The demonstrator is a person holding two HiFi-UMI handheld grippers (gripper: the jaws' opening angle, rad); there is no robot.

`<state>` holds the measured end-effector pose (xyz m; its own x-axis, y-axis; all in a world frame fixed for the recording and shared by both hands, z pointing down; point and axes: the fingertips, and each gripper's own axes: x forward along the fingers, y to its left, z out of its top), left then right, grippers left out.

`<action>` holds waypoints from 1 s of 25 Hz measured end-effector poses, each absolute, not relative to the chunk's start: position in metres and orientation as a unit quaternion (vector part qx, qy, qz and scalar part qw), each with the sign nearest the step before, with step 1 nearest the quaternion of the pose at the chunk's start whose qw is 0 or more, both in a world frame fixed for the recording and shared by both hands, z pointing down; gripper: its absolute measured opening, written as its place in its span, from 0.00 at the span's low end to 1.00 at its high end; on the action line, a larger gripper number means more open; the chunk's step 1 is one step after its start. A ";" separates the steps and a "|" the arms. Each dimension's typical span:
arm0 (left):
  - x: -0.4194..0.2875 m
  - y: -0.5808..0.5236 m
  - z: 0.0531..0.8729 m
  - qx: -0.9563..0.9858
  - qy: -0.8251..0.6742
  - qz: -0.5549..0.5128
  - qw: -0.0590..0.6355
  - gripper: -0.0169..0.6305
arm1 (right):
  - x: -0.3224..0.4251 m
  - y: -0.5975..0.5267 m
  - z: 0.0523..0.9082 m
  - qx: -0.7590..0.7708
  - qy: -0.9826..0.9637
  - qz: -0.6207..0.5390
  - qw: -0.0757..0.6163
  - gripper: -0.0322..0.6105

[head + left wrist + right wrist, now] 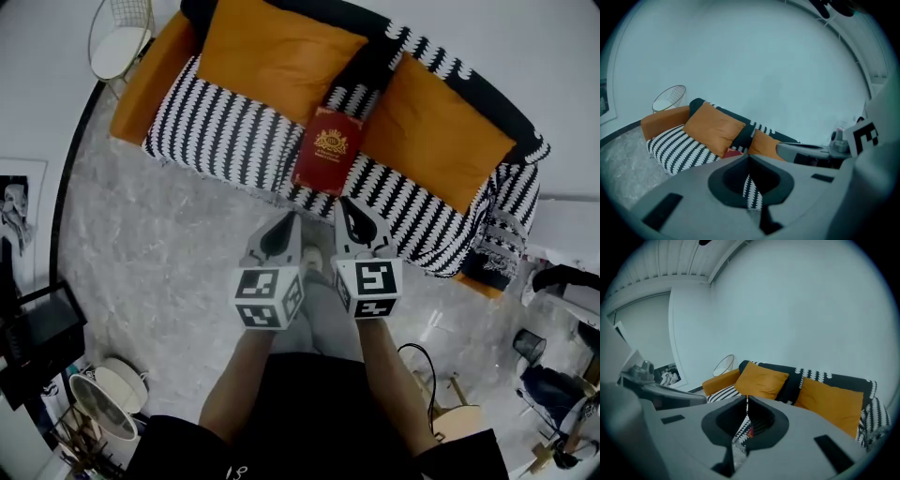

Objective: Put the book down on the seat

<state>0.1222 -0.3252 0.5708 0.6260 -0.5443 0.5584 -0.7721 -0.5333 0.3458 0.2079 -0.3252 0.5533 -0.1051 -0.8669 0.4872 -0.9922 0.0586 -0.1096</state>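
Note:
A dark red book (327,150) with a gold emblem lies flat on the black-and-white striped seat (225,127) of a sofa, between two orange cushions (277,52) (436,127). My left gripper (284,223) and right gripper (349,208) hover side by side over the floor just in front of the sofa, short of the book. Both are shut with nothing between the jaws. In the left gripper view, a sliver of the book (732,153) shows past the gripper's (749,157) tips. The right gripper view shows the right gripper (747,398) and a red patch of the book (750,431) behind its jaws.
A white wire chair (122,37) stands beyond the sofa's orange left arm (150,80). A fan (103,403) and a black stand (37,328) sit at the lower left, a wooden stool (455,412) and bags at the lower right. Grey marbled floor (150,244) lies between.

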 end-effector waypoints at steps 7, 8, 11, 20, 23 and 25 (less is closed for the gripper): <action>0.113 -0.331 0.540 0.858 -0.397 0.179 0.272 0.05 | 0.190 -0.307 0.523 0.645 -0.723 0.210 0.131 0.08; 0.114 -0.330 0.537 0.859 -0.397 0.177 0.271 0.05 | 0.192 -0.305 0.520 0.649 -0.719 0.213 0.126 0.08; 0.117 -0.324 0.530 0.861 -0.395 0.173 0.270 0.05 | 0.193 -0.302 0.511 0.656 -0.714 0.215 0.114 0.08; 0.126 -0.307 0.489 0.877 -0.388 0.158 0.235 0.05 | 0.196 -0.292 0.465 0.658 -0.725 0.181 0.091 0.08; 0.130 -0.306 0.474 0.883 -0.389 0.149 0.218 0.05 | 0.197 -0.289 0.450 0.657 -0.731 0.162 0.091 0.08; 0.133 -0.306 0.464 0.887 -0.389 0.143 0.204 0.05 | 0.199 -0.289 0.441 0.660 -0.731 0.151 0.088 0.08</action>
